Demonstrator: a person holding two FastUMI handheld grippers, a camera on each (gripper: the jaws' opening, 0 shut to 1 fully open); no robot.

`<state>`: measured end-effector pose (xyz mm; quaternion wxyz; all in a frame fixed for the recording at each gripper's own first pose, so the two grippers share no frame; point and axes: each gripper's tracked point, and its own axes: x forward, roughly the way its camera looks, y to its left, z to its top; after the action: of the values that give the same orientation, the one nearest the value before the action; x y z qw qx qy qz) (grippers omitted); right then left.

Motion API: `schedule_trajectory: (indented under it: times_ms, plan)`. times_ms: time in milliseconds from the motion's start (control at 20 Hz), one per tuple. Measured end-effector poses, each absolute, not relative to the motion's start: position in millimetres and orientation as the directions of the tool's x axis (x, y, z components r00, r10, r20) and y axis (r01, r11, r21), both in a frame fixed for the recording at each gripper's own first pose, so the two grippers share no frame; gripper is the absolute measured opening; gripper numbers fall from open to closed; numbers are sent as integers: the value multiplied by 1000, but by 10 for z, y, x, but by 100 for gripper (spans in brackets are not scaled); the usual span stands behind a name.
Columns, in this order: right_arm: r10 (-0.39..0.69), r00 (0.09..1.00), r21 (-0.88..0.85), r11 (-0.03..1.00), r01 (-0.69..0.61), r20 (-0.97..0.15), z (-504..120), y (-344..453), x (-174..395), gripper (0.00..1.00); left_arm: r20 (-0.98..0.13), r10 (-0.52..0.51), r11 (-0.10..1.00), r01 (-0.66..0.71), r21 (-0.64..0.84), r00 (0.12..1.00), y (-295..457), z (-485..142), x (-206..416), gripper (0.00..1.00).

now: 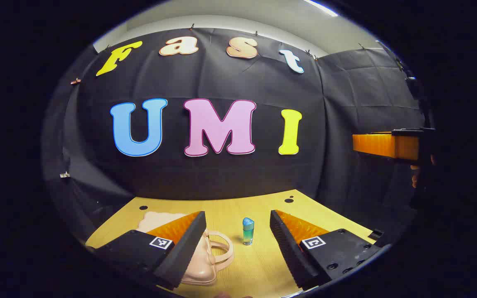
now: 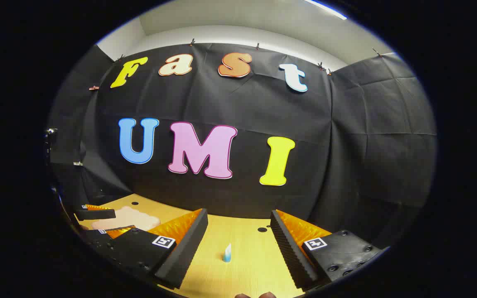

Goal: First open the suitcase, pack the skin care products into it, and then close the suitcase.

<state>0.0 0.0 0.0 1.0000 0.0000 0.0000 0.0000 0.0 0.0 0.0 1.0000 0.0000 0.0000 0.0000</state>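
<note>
A small pale pink suitcase [image 1: 199, 265] lies flat on the wooden table [image 1: 259, 265], partly hidden behind my left finger; its looped handle [image 1: 225, 248] points towards a little blue-green bottle [image 1: 248, 231]. The bottle stands upright, ahead of my left gripper [image 1: 237, 213], which is open and empty above the table. In the right gripper view, the bottle [image 2: 227, 253] stands between and beyond the fingers of my right gripper [image 2: 238, 212], also open and empty. The suitcase [image 2: 124, 217] lies at the left there, by the left gripper [image 2: 108, 222]. The right gripper [image 1: 387, 145] hangs high at the right edge.
The black cloth wall closes the table's far side and its right side. Small dark holes [image 1: 289, 200] dot the table near its far edge. A hand [image 1: 415, 178] holds the right gripper at the right edge.
</note>
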Motion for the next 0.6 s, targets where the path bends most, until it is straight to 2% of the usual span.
schedule_trajectory:
  times_ms: [400, 600]
  plan:
    - [0, 1000, 0, 1000, 0, 0, 0, 0, 0, 96, 87, 6, 1000, -7, 9, 996, 62, 356, 15, 97]
    - [0, 1000, 0, 1000, 0, 14, 32, 7, 33, 96, 55, -18, 1000, 18, 8, 998, 25, 233, 62, 97]
